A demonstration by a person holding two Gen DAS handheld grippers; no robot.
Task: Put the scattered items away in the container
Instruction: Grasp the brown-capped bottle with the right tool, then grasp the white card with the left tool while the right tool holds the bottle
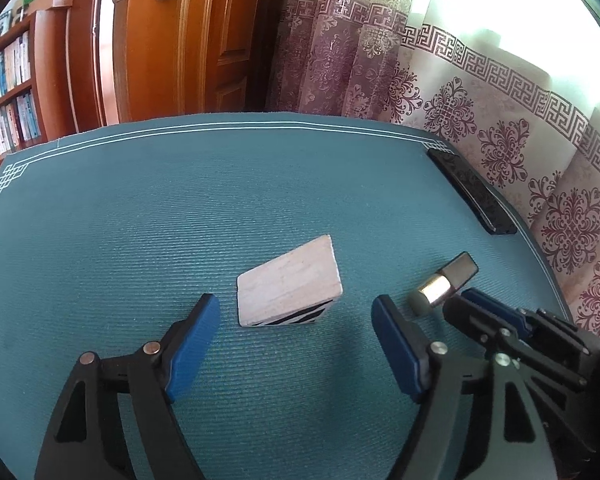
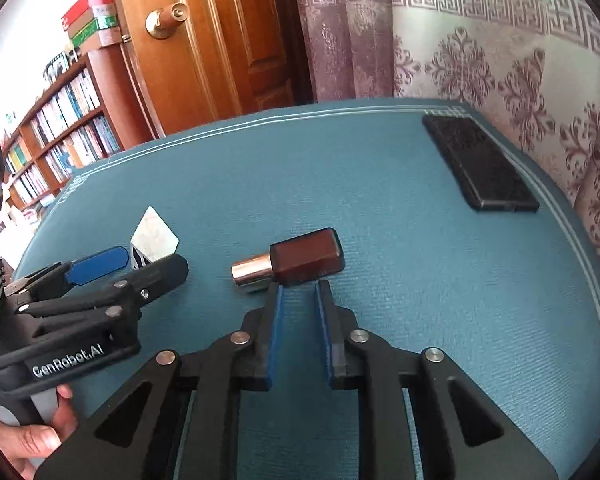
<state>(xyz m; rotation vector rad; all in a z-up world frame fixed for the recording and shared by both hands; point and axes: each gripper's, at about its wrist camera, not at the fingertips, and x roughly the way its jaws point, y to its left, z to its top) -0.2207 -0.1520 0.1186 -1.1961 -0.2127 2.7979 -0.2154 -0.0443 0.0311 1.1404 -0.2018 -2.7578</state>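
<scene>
The left hand-held gripper [image 1: 296,332] is positioned low over the bench [image 1: 140,220], which is covered by a teal ribbed mat with a white line border. Its jaws stand wide apart, blue pads facing inward. A white block [image 1: 288,280] with black stripes on its near face lies on the mat just ahead, between the fingertips and touching neither. To the right, a small bottle [image 1: 444,282] with a metallic cap and dark body lies on its side. The right hand-held gripper [image 1: 460,300] sits directly beside the bottle; its jaw setting cannot be determined. A black flat case [image 1: 472,190] lies at the far right edge, beside the curtain [image 1: 500,120].
</scene>
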